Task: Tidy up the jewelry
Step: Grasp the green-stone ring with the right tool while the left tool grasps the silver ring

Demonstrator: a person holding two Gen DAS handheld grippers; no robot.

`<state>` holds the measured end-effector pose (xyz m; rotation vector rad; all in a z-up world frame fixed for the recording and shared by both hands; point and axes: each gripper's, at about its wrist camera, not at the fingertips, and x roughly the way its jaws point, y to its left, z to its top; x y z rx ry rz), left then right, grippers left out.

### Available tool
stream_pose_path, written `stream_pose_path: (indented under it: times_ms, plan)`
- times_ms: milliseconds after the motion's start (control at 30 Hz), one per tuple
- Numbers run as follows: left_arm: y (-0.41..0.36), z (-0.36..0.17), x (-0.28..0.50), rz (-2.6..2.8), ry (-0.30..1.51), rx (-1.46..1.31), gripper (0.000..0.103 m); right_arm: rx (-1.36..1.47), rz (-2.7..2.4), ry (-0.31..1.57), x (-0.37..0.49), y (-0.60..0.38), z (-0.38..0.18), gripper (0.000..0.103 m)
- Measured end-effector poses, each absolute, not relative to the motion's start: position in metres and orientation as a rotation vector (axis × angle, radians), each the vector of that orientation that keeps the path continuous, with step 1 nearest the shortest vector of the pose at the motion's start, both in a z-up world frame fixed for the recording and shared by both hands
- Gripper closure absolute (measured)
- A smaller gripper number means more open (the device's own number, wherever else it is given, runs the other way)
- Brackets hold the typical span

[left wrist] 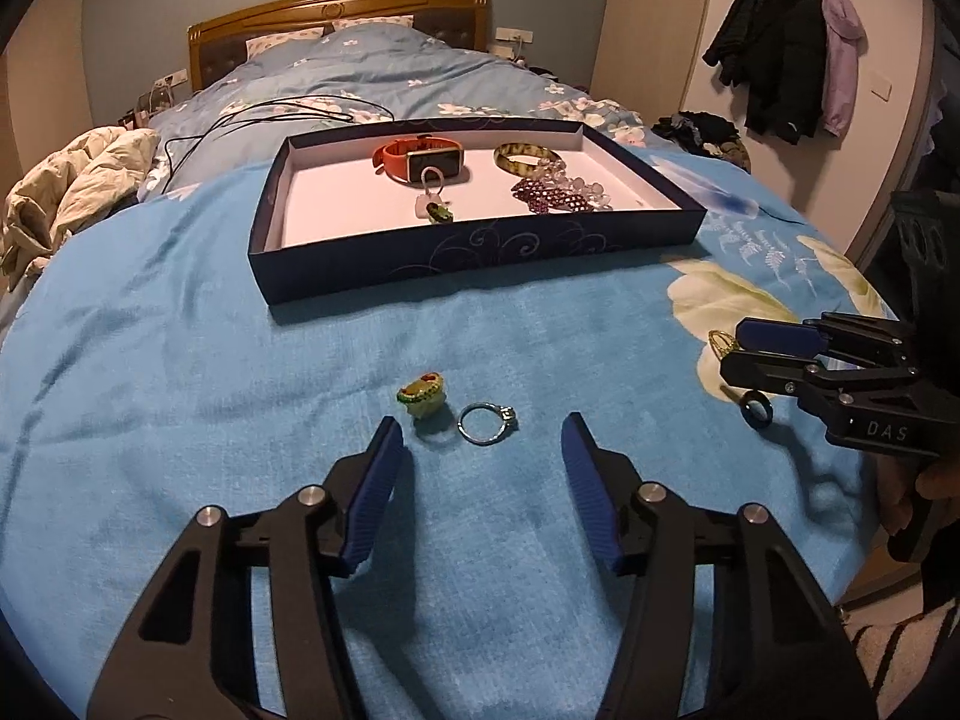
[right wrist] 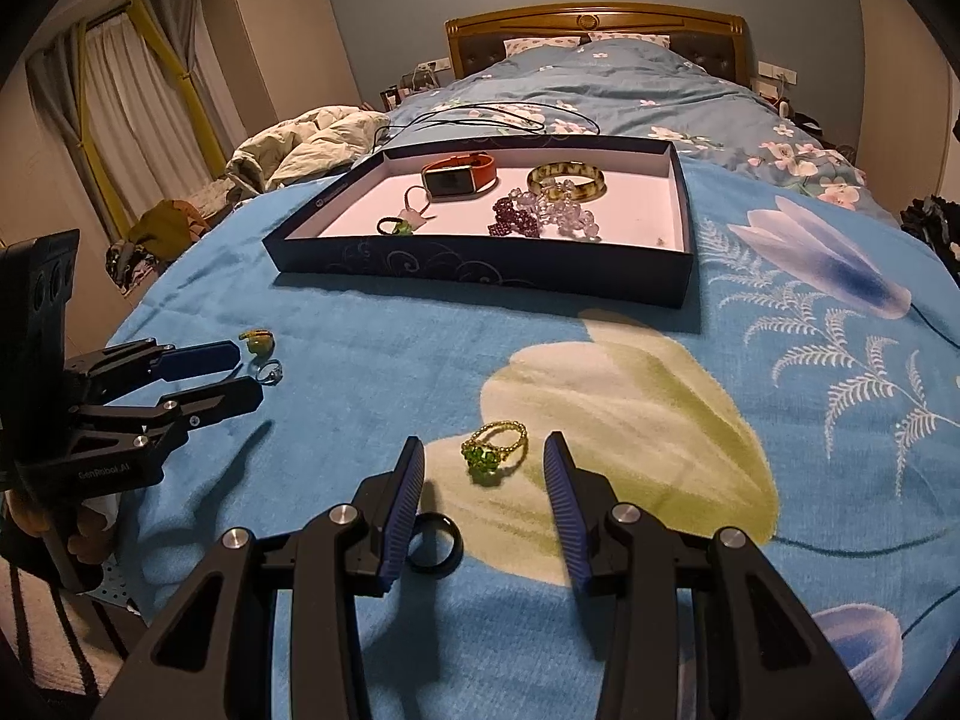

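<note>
A dark blue box lid (left wrist: 474, 249) (right wrist: 480, 267) lies on the blue blanket and holds an orange watch (left wrist: 420, 159), a bangle (left wrist: 528, 157), purple and clear bead bracelets (left wrist: 558, 189) and a small charm (left wrist: 433, 207). My left gripper (left wrist: 480, 438) is open just short of a green-yellow ring (left wrist: 423, 399) and a silver ring (left wrist: 486, 423). My right gripper (right wrist: 485, 456) is open around a gold beaded ring with green stones (right wrist: 493, 453). A black ring (right wrist: 433, 547) lies by its left finger.
The bed runs back to a wooden headboard (right wrist: 594, 21) with a black cable (right wrist: 498, 114) on the floral duvet. A crumpled beige quilt (left wrist: 78, 177) lies at the left. Dark coats (left wrist: 786, 48) hang on the right wall.
</note>
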<state>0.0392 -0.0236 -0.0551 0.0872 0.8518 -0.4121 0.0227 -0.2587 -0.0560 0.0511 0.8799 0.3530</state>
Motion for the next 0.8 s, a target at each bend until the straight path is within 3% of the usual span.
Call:
stream_pose_path:
  times_ms: [467, 633, 800]
  plan:
    - [-0.033, -0.060, 0.044, -0.406, 0.883, 0.126, 0.051, -0.028, 0.325, 0.872, 0.021, -0.246, -0.058, 0.063]
    - [-0.034, -0.060, 0.044, -0.406, 0.881, 0.129, 0.056, -0.035, 0.320, 0.870, 0.021, -0.245, -0.058, 0.062]
    - [-0.035, -0.060, 0.047, -0.407, 0.885, 0.134, 0.069, -0.039, 0.319, 0.871, 0.021, -0.244, -0.057, 0.063]
